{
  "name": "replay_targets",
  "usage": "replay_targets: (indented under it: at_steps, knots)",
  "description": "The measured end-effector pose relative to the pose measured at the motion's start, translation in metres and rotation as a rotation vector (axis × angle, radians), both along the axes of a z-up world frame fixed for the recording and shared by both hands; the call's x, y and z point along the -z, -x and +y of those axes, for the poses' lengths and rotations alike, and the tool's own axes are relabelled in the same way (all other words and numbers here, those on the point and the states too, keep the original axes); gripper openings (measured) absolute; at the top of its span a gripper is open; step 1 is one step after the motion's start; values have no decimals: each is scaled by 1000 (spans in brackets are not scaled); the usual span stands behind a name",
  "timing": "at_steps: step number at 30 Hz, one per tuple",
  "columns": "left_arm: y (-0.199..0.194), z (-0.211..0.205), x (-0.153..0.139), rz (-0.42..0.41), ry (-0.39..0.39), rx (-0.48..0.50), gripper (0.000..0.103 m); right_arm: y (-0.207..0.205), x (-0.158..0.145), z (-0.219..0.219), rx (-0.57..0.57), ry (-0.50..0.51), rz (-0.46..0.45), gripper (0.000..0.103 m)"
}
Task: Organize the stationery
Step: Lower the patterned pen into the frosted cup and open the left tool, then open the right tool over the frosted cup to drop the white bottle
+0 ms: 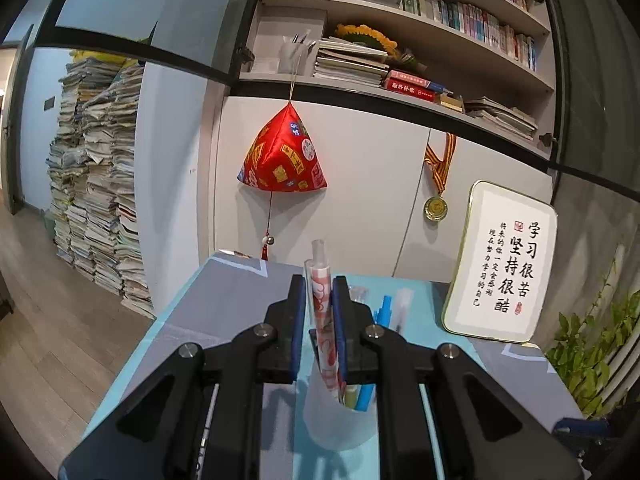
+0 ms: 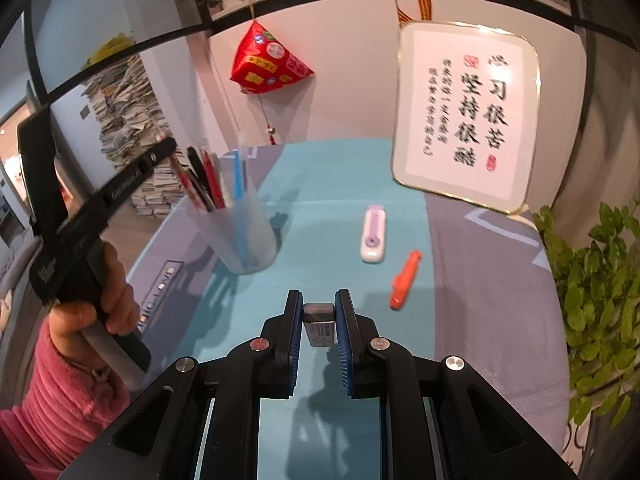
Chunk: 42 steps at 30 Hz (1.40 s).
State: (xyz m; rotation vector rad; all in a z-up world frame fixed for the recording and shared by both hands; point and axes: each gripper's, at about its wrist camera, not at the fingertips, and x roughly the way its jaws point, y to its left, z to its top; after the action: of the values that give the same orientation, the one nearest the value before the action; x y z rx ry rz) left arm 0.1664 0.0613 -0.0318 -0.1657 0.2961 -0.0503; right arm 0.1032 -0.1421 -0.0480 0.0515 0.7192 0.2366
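Both fingers clamp: left (image 1: 319, 304) on patterned pen (image 1: 322, 320), right (image 2: 319, 312) on boxy eraser (image 2: 319, 326).

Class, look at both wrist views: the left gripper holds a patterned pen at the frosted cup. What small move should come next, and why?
Probably lower the left gripper a little further, then open its jaws. The red-and-white pen is clamped between them, its lower end already inside the frosted cup beside the other pens, so letting go should leave it standing there. The right gripper, shut on a small eraser, can wait.
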Motion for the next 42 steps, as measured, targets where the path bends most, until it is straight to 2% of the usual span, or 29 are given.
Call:
replay_targets:
  at_steps: [6,11,16,19,22,25,30,32,34,42]
  knots:
    - [9,5,3,5,-2,40,12,-9,-18,18,-24,-2,-35,17]
    - [13,13,10,17,48,88,13,-21,-36,36,-48,-13,-71,17]
    - [18,31,21,9,107,51,22,-36,-51,57,-86,-31,-95,17]
    - [10,41,28,66,138,36,22,-48,-59,72,-98,-31,-115,17]
    - [8,48,28,80,175,37,24,-61,-63,84,-108,-39,-131,17]
    - [9,47,28,86,151,23,35,-76,-60,96,-97,-12,-123,17]
    - [9,40,31,133,107,33,37,-92,-40,106,-89,34,-56,17]
    - [11,41,33,144,113,46,38,-96,-31,107,-84,50,-28,17]
    - [13,42,32,144,110,47,45,-100,-24,109,-84,62,-2,18]
    - [13,50,29,137,125,28,46,-103,-15,113,-102,68,48,18]
